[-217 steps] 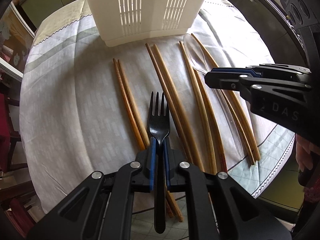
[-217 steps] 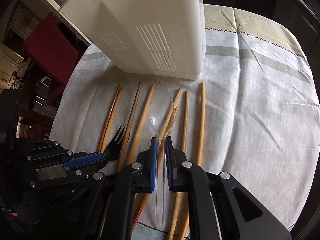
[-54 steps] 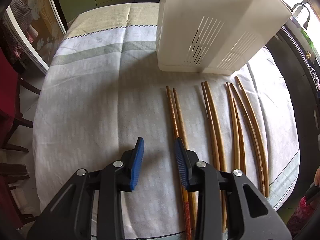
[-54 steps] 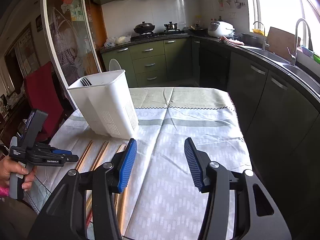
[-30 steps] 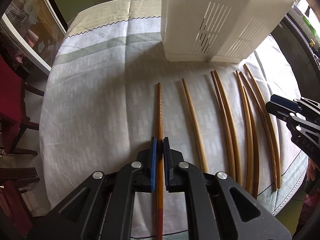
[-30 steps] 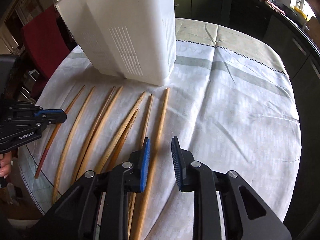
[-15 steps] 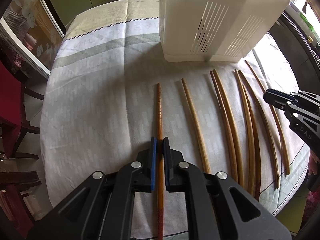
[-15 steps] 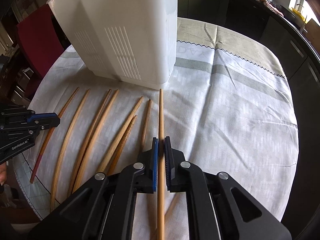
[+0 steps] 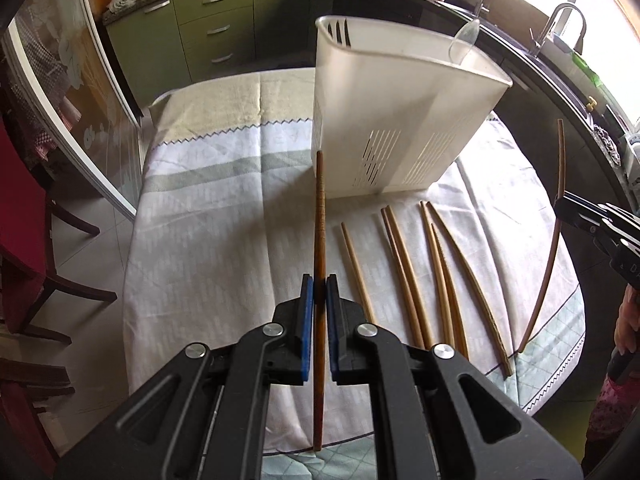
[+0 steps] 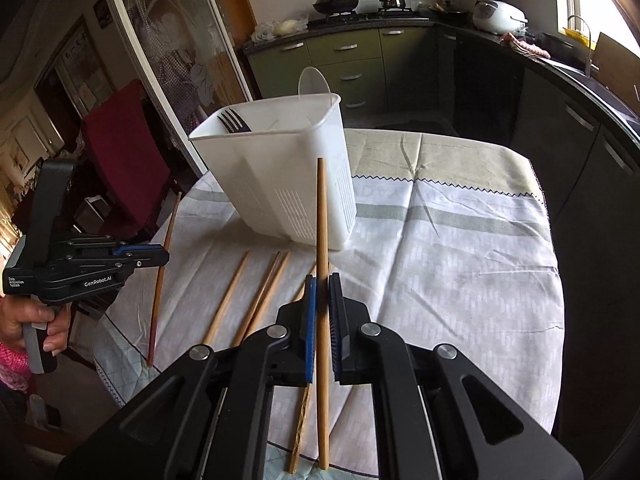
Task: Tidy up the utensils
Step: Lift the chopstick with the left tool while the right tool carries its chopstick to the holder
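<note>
A white slotted utensil holder stands on the clothed table; it also shows in the right wrist view. A black fork and a clear spoon stand in it. My left gripper is shut on a dark wooden chopstick, held above the table and pointing at the holder. My right gripper is shut on a lighter chopstick, also lifted. Several more chopsticks lie on the cloth in front of the holder.
The round table has a white and grey cloth. A red chair stands to the left, beside a glass door. Green kitchen cabinets and a dark counter lie beyond.
Both grippers have risen off the table, each carrying its chopstick. The views now look more level, toward the holder's open top.
</note>
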The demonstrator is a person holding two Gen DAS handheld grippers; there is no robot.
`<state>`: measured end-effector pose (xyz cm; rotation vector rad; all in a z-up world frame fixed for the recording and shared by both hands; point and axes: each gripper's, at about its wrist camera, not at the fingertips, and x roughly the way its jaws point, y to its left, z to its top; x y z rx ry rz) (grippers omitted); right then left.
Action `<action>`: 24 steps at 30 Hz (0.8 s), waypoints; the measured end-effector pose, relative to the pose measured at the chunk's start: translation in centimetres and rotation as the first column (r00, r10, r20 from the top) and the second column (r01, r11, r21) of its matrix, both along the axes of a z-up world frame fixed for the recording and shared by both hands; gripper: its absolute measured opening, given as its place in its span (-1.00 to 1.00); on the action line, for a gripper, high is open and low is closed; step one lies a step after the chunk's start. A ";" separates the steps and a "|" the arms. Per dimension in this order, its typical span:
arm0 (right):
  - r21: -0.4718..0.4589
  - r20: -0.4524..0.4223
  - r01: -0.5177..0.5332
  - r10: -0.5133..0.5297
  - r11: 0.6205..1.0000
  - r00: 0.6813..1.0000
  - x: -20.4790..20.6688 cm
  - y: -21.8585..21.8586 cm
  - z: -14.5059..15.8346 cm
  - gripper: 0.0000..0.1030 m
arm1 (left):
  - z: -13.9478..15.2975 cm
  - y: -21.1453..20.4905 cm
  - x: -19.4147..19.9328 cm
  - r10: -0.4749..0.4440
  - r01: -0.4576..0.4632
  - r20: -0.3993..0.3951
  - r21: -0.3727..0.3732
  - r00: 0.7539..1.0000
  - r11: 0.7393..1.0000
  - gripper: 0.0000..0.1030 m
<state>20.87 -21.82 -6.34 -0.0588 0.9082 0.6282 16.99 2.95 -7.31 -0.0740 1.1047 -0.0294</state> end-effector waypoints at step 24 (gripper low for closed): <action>0.069 0.175 -0.007 -0.005 0.998 0.985 -3.3 -0.4 6.7 -0.86 | 7.0 -1.2 -3.8 -0.037 0.038 0.180 0.000 0.983 0.999 -0.88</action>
